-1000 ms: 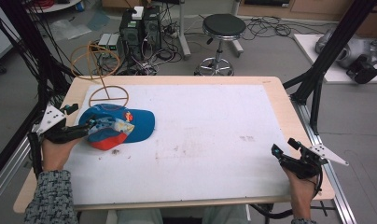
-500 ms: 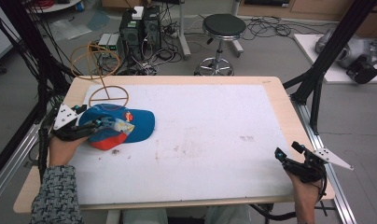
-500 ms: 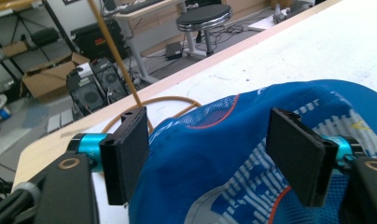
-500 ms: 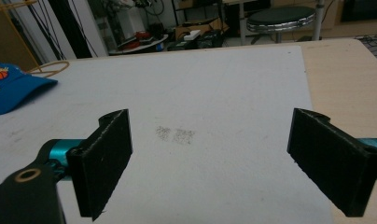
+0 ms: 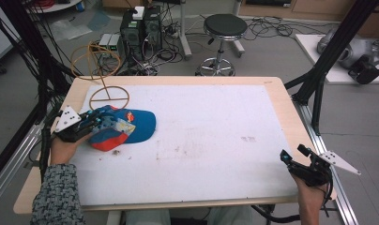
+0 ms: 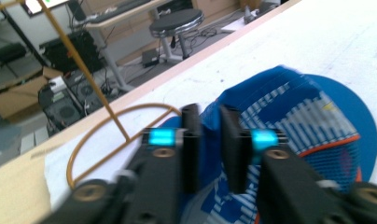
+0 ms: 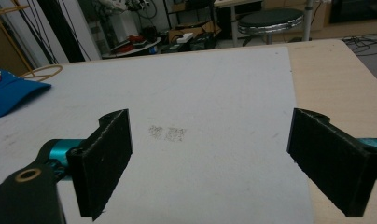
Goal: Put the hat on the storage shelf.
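Fabric of the blue cap (image 5: pixel 126 129) is now between the jaws of the left claw (image 5: pixel 94 120), which sits at the middle left of the high view, on the back edge of the cap's crown. In the left gripper view the two black jaws stand narrow, with only a thin fold of the blue cloth (image 6: pixel 210 140) between them, so I judge that this claw is closed on the cap; half a second ago and one second ago the same claw was already at this place, but the hand has moved a little toward the cap and the crown looks more pulled up and crumpled now. The cap lies on the white sheet of the bench (image 5: pixel 216 140), in the left part of the frame, its brim pointing to the right, and just in front of the round base of the yellow wire stand (image 5: pixel 109 96), near it but I cannot tell if they touch. The right claw (image 5: pixel 293 161) is at the lower right of the high view, resting near the edge of the bench, well apart from the cap; compared with one second ago it has drifted slightly lower and to the right. In the right gripper view its jaws are wide, with nothing between them, and the cap (image 7: pixel 11 95) shows far at the left edge. For the work this means, in my judgement, that the grasp is made and the cap is ready for lifting, probably toward the stand.
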### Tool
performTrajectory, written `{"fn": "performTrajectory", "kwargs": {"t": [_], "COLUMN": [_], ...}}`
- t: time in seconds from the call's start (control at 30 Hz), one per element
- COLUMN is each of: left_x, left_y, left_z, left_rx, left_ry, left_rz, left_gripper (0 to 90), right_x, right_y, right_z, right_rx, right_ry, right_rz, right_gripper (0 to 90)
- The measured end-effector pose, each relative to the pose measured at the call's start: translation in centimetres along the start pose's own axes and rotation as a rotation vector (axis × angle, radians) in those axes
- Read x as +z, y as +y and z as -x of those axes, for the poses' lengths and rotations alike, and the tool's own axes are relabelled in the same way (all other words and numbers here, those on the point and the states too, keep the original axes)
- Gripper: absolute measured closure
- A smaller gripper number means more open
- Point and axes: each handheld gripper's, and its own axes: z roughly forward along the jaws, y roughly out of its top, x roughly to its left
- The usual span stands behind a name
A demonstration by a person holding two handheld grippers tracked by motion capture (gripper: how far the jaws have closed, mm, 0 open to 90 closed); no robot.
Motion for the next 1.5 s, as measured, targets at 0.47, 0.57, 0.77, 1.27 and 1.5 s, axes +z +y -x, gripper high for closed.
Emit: {"fn": "performTrajectory", "kwargs": {"t": [0.47, 0.57, 0.77, 1.27, 1.5], "left_x": [-0.7, -0.7, -0.6, -1.9, -2.9], "left_y": [5.0, 6.0, 9.3, 15.7, 18.7], "left_z": [-0.2, -0.4, -0.6, -2.3, -3.4], "left_rx": [0.020, 0.031, 0.087, 0.152, 0.180], "left_ry": [-0.116, -0.138, -0.215, -0.332, -0.341], "left_rz": [0.077, 0.086, 0.110, 0.182, 0.237], "left_gripper": [87.2, 87.3, 87.9, 88.0, 88.0], "right_x": [-2.1, -2.1, -1.9, -1.7, -1.6], "right_y": [-0.3, -0.3, -0.3, -0.2, -0.1], "right_z": [0.7, 0.7, 0.9, 0.9, 0.7], "right_rx": [0.046, 0.049, 0.047, 0.055, 0.035], "right_ry": [-0.027, -0.028, -0.023, -0.025, -0.016], "right_rz": [0.048, 0.049, 0.038, 0.058, 0.053], "right_gripper": [13.1, 13.0, 13.1, 13.0, 13.0]}}
